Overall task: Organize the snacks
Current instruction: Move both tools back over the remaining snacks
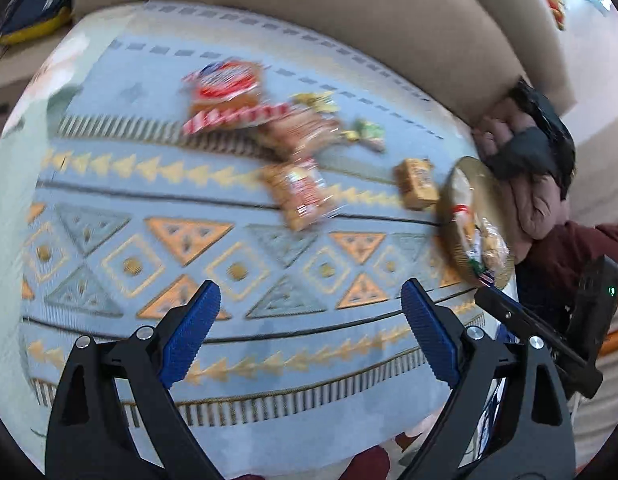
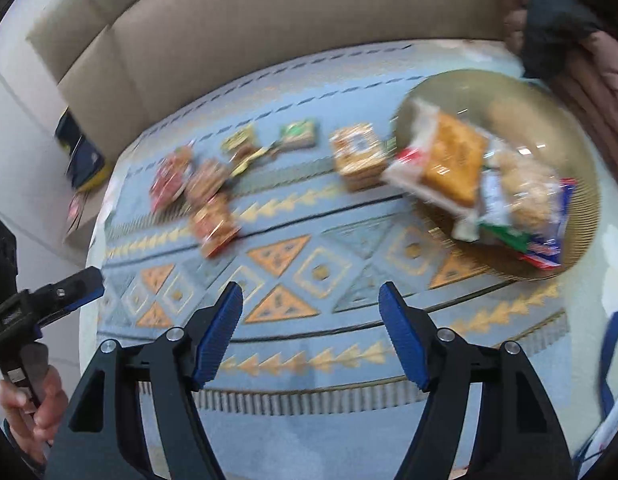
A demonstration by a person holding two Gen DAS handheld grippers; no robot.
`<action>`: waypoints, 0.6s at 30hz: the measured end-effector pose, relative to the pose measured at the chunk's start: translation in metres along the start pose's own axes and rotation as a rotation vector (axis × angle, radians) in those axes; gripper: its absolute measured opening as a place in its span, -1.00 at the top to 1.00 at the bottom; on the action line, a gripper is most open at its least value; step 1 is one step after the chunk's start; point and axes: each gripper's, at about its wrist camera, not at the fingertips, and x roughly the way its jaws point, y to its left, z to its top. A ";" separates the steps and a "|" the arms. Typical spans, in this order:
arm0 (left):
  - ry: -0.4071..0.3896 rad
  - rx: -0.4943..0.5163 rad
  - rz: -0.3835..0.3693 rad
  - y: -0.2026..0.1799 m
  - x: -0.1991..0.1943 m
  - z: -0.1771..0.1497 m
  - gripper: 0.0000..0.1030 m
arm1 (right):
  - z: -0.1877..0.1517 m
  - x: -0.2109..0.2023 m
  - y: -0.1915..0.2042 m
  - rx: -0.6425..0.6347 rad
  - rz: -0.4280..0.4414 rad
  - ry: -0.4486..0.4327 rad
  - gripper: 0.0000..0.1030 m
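Both units empty, jaws apart, nothing between pads. Left hand-held gripper (image 1: 311, 334): wide. Right hand-held gripper (image 2: 311, 334): a bit narrower. Both hang over bare patterned cloth (image 2: 309, 344) on the counter, prob. in transit between picks.

Gold plate (image 2: 581, 216) at 2 o'clock in right view already carries approx. three packets (image 2: 489, 184), so judged the collection point. Loose snacks (image 2: 205, 196) lie in a cluster at 10 o'clock, well apart from the plate; cracker pack (image 2: 359, 154) sits just beside the rim. Blur hides labels. Sofa (image 2: 269, 24) behind.
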 end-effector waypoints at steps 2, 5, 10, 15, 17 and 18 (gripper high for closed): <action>0.004 -0.031 0.007 0.013 0.004 0.002 -0.70 | -0.005 0.008 0.011 -0.029 0.008 0.017 -0.36; -0.006 -0.043 0.007 0.020 0.008 0.010 -0.69 | -0.006 0.017 0.025 -0.073 0.008 0.035 -0.35; -0.021 -0.049 -0.001 0.029 0.012 0.026 -0.71 | -0.004 0.035 0.038 -0.119 0.021 0.065 -0.36; -0.073 -0.094 -0.006 0.043 0.016 0.076 -0.85 | 0.007 0.060 0.056 -0.179 0.069 0.076 -0.36; -0.106 -0.101 0.016 0.047 0.021 0.104 -0.91 | 0.017 0.077 0.072 -0.226 0.084 0.061 -0.36; -0.115 -0.107 0.022 0.049 0.025 0.116 -0.94 | 0.021 0.082 0.077 -0.235 0.090 0.061 -0.36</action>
